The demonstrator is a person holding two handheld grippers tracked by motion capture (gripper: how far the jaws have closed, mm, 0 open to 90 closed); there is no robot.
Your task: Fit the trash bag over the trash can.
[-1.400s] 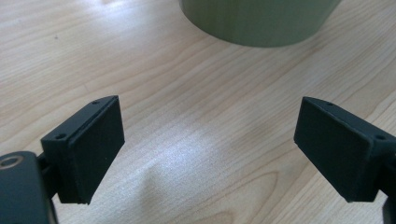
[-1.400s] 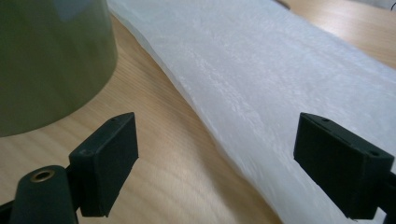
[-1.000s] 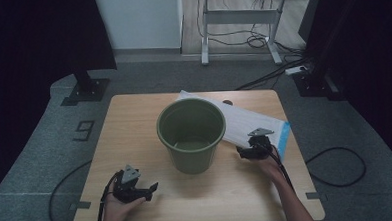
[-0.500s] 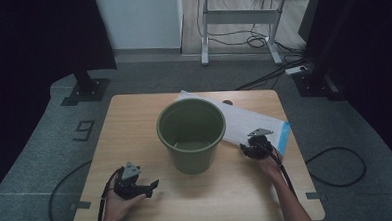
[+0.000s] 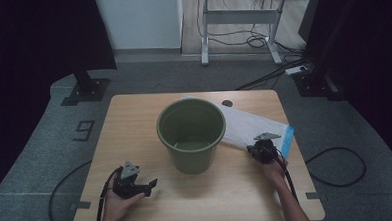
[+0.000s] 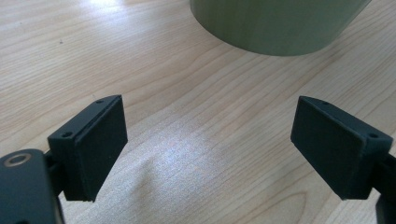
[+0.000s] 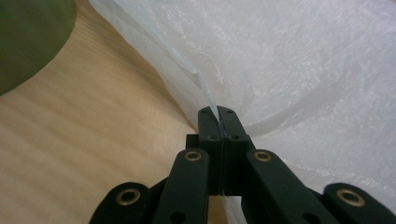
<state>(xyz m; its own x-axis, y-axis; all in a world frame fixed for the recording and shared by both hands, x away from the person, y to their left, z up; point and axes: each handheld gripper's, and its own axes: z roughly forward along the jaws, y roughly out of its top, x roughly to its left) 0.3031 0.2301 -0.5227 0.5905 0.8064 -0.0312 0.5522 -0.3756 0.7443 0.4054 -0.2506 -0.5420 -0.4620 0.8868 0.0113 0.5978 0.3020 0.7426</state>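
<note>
Right gripper point(image 7: 218, 112) clamped shut on the near edge of the white plastic bag point(image 7: 299, 60), jaws having just been closing, a thin fold of film pinched between the pads. Left gripper point(image 6: 208, 140) spread wide, nothing between its jaws, low over bare wood near the table's point(image 5: 134, 113) front left corner. Bag lying flat toward the table's right edge, behind and beside the green bucket point(image 5: 191, 135), with a blue strip point(image 5: 287, 141) at its outer end. Likely very light, limp and slippery: thin translucent film, crinkled, layered at the edge, prone to sliding out of a shallow pinch or tearing if yanked. Best taken at a doubled edge or fold, deep between the pads, as now. Bucket by contrast stiff, smooth, matt olive plastic, round, tapering to the base, standing upright at the table's middle. Tabletop pale wood grain, flat, slightly glossy
</note>
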